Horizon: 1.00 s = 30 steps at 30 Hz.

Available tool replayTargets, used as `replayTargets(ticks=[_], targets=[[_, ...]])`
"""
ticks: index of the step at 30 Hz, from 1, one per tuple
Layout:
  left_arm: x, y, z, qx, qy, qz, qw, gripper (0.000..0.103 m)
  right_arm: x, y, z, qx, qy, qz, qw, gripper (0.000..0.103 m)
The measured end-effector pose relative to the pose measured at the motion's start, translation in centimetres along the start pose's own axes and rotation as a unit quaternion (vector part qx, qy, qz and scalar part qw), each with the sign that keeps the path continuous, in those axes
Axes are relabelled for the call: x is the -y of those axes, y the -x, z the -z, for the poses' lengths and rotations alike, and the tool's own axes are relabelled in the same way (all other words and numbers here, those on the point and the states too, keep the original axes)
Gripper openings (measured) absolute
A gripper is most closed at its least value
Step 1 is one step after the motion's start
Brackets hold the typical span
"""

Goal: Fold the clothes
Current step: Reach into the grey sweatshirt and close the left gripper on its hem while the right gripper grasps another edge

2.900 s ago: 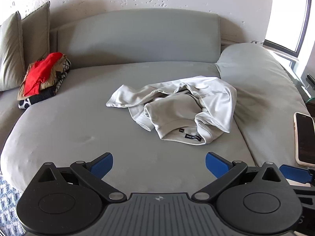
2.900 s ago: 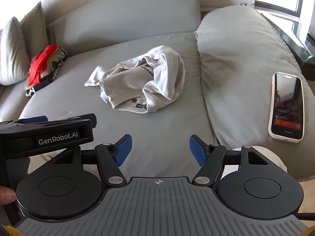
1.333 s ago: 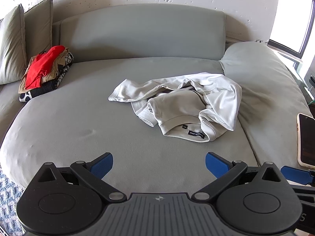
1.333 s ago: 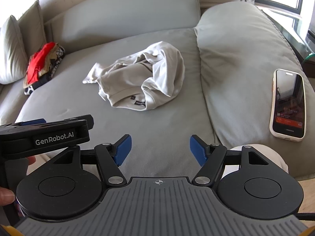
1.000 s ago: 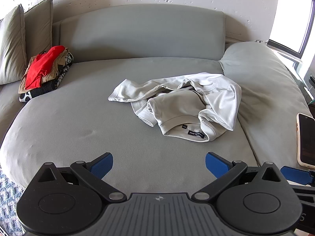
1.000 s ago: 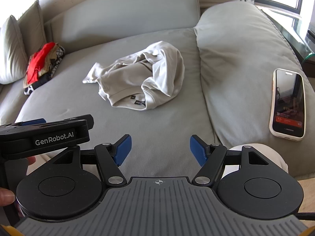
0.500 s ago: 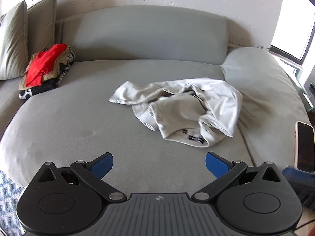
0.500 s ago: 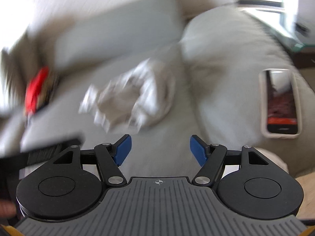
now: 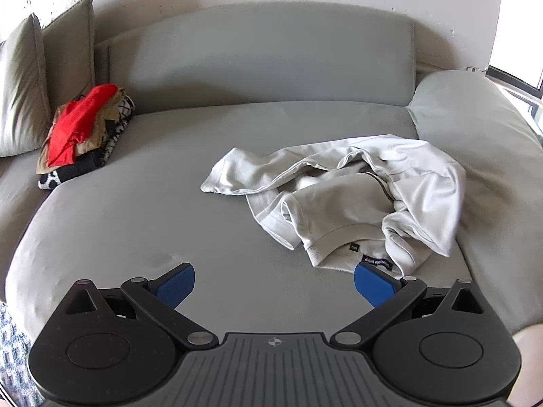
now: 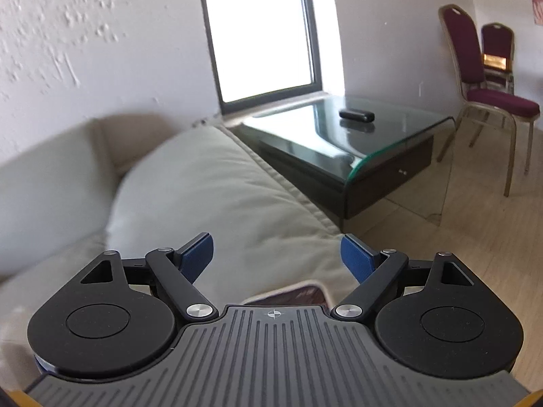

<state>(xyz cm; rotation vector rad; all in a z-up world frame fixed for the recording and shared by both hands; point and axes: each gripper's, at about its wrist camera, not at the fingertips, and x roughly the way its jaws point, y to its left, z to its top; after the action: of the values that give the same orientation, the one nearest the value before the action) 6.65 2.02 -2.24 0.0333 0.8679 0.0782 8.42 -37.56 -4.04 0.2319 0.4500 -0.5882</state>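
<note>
**Sweatshirt lies crumpled on the sofa seat, both grippers empty**

Sweatshirt, pale grey, sits in a heap on the grey sofa seat, right of centre and close to the big cushion at that end. Its long axis runs across the seat, left to right: one sleeve trails out toward the left, while the bulk is bunched toward the right. The ribbed collar, with its dark label, faces the near edge of the seat.

The left hand-held gripper hangs over the near edge with its blue pads spread wide and nothing between them; the right pad is just in front of the collar label.

The right hand-held gripper points over the cushion toward a glass tabletop and window. Its jaws have just been opening and stand wide, holding nothing.

A stack of folded clothes sits at the far left, beside the pillows.
</note>
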Motion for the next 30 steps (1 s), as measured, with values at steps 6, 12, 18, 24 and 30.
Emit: replayTargets(ticks=[6,12,18,24,30], targets=[[0.1,-2.8,-0.8,-0.011,0.022,0.002,0.9997,0.102,-0.5,-4.2,0.5,-0.017,0.024,0.019,0.999,0.086],[-1.8,-5.3,-1.5,-0.013,0.071,-0.001,0.9974,0.102,-1.3,-4.7,-1.5,0.044,0.008,0.014,0.999,0.087],[-4.1,-7.0,-1.2,-0.025,0.143,0.058,0.9877,0.078,-6.2,-1.7,-1.0,0.042,0.072,-0.057,0.995,0.087],[-5.9,-7.9,-1.8,-0.014,0.190,0.091,0.9775,0.069,-10.7,3.4,2.3,-0.016,0.108,-0.206,0.972,0.087],[-6.2,-9.9,-3.0,-0.028,0.226,0.148,0.9624,0.069,-13.6,7.0,4.3,-0.013,0.174,-0.254,0.951,0.087]])
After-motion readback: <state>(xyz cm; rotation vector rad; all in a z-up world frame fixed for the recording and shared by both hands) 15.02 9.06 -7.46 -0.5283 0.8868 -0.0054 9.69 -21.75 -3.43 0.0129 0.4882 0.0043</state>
